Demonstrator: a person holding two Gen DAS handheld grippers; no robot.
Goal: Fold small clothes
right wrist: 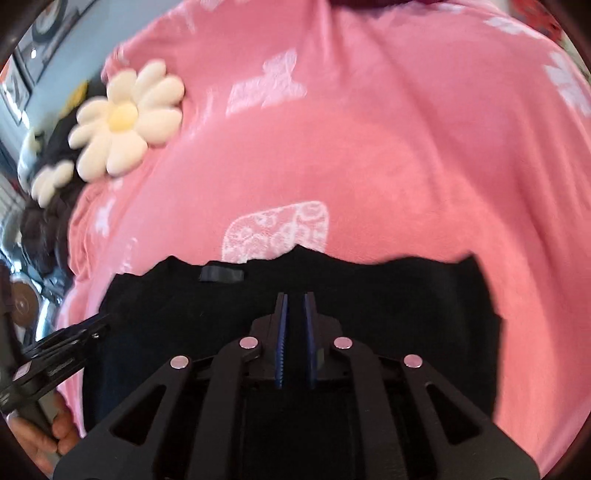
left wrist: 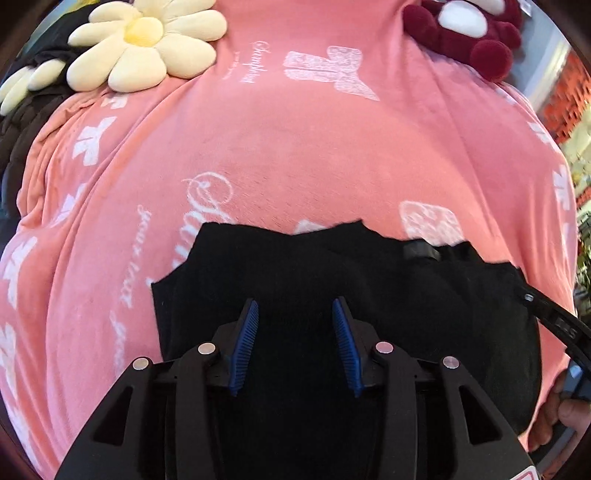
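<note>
- While the black garment (left wrist: 280,273) lies flat on the near part of the pink blanket (left wrist: 295,147), it looks soft, light and limp, so I'd judge it will sag from any single pinch.
- Far left, a plush daisy (left wrist: 144,44), puffy cream petals, sits well apart.
- The left gripper (left wrist: 295,314) hovers over the cloth, blue ribbed pads spread, nothing between them.
- Best hold, I reckon: the ragged far edge or a corner, both layers together.
- The small grey tag (left wrist: 421,253) marks that far hem.
- The right gripper (right wrist: 295,306) has pads nearly together; whether cloth is caught, I cannot tell.
- Far right, a maroon plush toy (left wrist: 465,33), velvety.
</note>
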